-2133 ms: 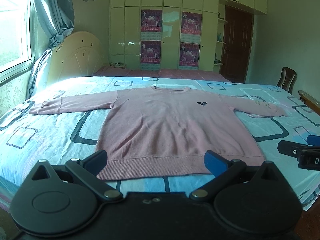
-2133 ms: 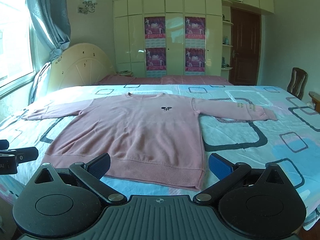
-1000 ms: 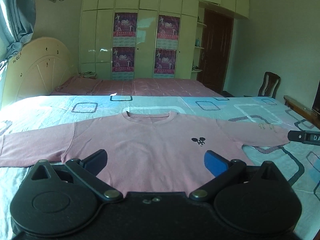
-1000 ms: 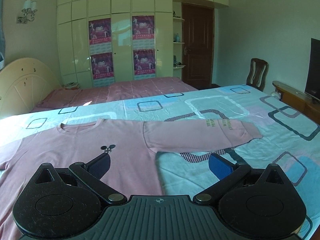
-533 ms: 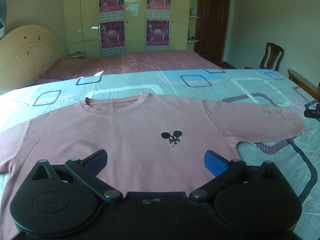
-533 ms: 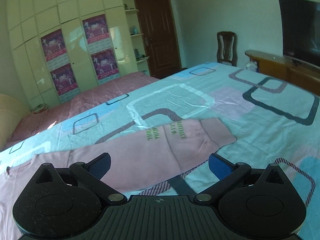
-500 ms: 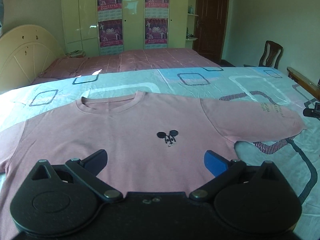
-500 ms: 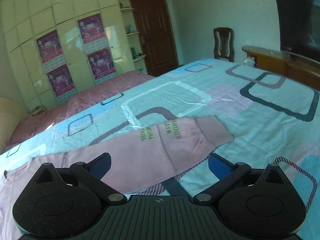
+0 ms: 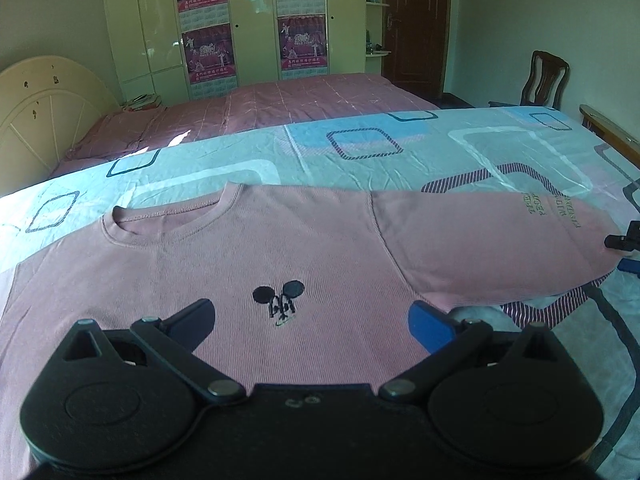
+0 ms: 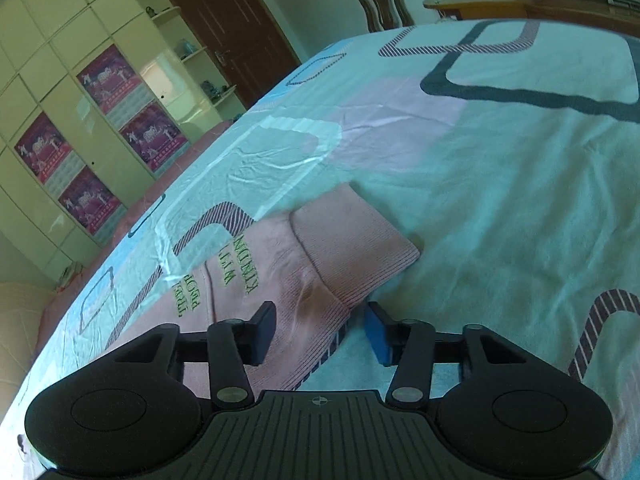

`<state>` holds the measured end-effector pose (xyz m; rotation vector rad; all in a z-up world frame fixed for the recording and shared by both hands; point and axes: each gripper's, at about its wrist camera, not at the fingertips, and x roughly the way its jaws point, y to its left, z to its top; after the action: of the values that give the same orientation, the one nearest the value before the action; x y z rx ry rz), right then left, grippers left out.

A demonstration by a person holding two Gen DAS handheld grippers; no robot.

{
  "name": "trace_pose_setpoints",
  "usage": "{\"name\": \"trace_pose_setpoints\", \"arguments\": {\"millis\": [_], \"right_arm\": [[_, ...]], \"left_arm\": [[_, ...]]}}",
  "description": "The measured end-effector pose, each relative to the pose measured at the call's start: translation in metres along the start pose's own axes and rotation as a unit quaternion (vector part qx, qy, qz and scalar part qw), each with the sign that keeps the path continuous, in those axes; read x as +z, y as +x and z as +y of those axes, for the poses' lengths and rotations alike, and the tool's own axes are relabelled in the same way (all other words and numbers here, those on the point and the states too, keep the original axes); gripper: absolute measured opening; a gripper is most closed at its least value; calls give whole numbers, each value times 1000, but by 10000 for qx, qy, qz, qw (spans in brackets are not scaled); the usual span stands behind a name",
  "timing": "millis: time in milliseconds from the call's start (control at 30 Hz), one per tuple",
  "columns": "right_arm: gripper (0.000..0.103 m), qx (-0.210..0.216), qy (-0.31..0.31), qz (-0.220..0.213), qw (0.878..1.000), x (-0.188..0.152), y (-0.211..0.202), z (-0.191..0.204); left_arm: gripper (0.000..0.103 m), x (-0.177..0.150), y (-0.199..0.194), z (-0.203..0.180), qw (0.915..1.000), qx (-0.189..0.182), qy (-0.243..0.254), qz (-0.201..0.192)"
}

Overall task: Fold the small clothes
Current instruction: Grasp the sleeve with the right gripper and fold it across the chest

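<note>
both grippers tilted down; right gripper point(image 10: 320, 330) jaws closing around sleeve cuff point(image 10: 352, 256).

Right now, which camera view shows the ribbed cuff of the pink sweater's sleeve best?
The right wrist view. The cuff lies large and close there, its ribbing clear, just ahead of the right tongs, whose jaws have just been closing around the sleeve edge. The left wrist view shows only the sleeve's far end, small and distorted at the picture's edge.

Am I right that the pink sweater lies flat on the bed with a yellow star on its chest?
Not quite. The pink sweater does lie flat on the bed, but its chest carries a small black mouse-head mark, not a yellow star. The left wrist view shows it.
</note>
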<state>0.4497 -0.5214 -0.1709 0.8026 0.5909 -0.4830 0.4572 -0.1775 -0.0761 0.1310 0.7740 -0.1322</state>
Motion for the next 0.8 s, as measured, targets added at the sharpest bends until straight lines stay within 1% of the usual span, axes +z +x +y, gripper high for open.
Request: {"name": "trace_pose_setpoints", "arguments": {"millis": [33, 100, 133, 167, 200, 233, 333, 433, 533, 600, 667, 800], "right_arm": [[47, 134, 169, -13, 9998, 3, 1, -6], [46, 266, 390, -30, 9989, 6, -2, -13], [36, 254, 432, -45, 9987, 8, -3, -17], [9, 128, 407, -54, 9991, 9, -4, -19], [7, -53, 340, -53, 9994, 10, -5, -21], [7, -123, 214, -127, 9996, 11, -9, -21], [7, -472, -582, -154, 9971, 7, -14, 2], [7, -504, -804, -178, 9953, 6, -24, 14], [7, -269, -1133, -352, 9926, 2, -43, 36], [7, -126, -1431, -403, 9888, -5, -53, 59], [7, 63, -1716, -432, 9842, -18, -64, 85], [7, 511, -2272, -375, 9718, -59, -81, 147]], "left_arm": [[102, 2, 2, -1, 10000, 6, -3, 4], [102, 4, 4, -2, 10000, 28, -2, 15], [102, 4, 5, -2, 10000, 37, 6, 19], [102, 5, 6, -2, 10000, 50, 9, 27], [102, 4, 6, 0, 10000, 64, 6, 39], [102, 4, 6, 3, 9999, 94, 6, 51], [102, 1, 5, 14, 9998, 199, 6, 78], [102, -6, 4, 34, 9995, 240, -147, 146], [102, -17, 3, 58, 9986, 260, -420, 205], [102, -24, 3, 74, 9977, 296, -557, 235], [102, -30, 3, 89, 9970, 287, -663, 275], [102, -42, -1, 125, 9954, 231, -880, 309]]}}
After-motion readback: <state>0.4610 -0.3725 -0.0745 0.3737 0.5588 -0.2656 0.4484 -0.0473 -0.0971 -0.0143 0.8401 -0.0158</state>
